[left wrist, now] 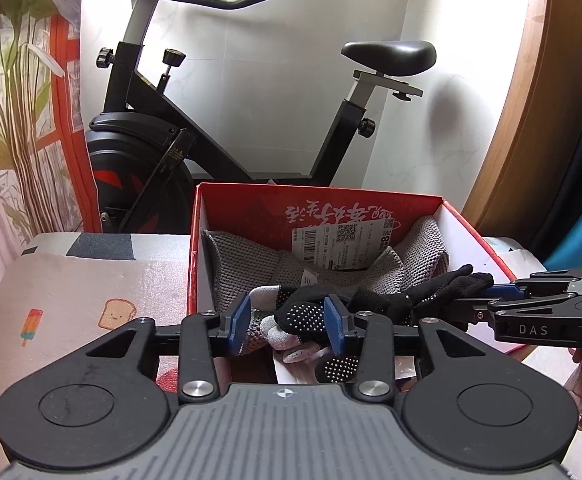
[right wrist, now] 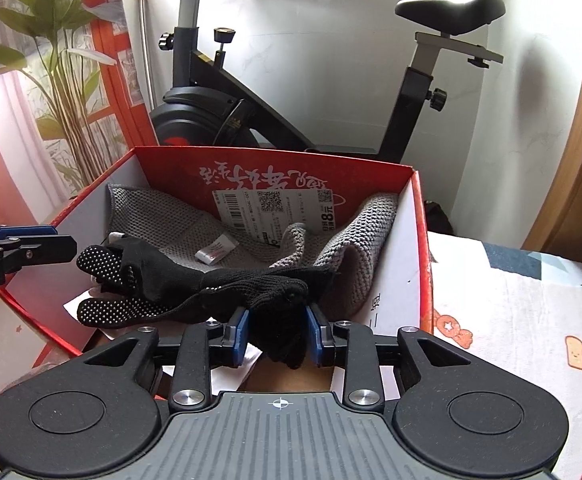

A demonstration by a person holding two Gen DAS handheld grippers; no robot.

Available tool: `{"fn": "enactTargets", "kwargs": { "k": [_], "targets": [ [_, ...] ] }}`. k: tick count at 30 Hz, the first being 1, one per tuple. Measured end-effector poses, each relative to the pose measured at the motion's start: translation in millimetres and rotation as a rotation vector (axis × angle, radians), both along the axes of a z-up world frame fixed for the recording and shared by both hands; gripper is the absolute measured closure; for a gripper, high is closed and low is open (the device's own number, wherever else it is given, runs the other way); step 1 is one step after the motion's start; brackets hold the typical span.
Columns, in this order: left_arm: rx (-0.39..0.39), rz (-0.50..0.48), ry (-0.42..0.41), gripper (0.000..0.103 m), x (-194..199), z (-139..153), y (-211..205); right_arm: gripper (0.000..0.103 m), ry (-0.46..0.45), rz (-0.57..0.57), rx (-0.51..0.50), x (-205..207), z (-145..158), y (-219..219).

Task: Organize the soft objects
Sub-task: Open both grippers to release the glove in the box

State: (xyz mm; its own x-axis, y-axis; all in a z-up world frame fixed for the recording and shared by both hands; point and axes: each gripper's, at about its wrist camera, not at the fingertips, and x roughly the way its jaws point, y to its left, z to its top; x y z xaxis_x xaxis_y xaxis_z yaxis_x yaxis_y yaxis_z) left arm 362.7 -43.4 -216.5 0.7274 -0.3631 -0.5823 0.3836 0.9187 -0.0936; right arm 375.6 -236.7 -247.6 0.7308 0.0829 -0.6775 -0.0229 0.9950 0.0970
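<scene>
A black dotted glove (left wrist: 311, 314) (right wrist: 211, 288) hangs stretched over the open red box (left wrist: 195, 240) (right wrist: 421, 240). My left gripper (left wrist: 287, 324) has its blue pads on either side of the glove's finger end, touching it. My right gripper (right wrist: 277, 330) is shut on the glove's cuff end and also shows in the left wrist view (left wrist: 503, 292). A grey knitted cloth (left wrist: 251, 264) (right wrist: 363, 240) lies inside the box. A light grey glove (left wrist: 287, 340) sits under the black one.
The box stands on a table with a patterned cloth (left wrist: 71, 300) (right wrist: 511, 320). An exercise bike (left wrist: 211, 120) (right wrist: 291, 92) stands behind the table. A plant (left wrist: 23, 80) is at the left. A wooden edge (left wrist: 531, 80) is at the right.
</scene>
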Motion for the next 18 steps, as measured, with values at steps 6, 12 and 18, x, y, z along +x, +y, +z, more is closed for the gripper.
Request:
{"fn": "enactTargets", "kwargs": {
  "k": [6, 12, 18],
  "targets": [
    [-0.004, -0.006, -0.043, 0.051, -20, 11, 5, 0.048, -0.04, -0.009, 0.003, -14, 16, -1],
    [-0.003, -0.016, -0.075, 0.045, -47, 22, 16, 0.0, -0.124, 0.009, 0.05, -42, 37, 3],
    [-0.045, -0.003, -0.074, 0.008, -74, 26, 32, 0.0, -0.148, 0.023, 0.078, -71, 46, 13]
  ]
}}
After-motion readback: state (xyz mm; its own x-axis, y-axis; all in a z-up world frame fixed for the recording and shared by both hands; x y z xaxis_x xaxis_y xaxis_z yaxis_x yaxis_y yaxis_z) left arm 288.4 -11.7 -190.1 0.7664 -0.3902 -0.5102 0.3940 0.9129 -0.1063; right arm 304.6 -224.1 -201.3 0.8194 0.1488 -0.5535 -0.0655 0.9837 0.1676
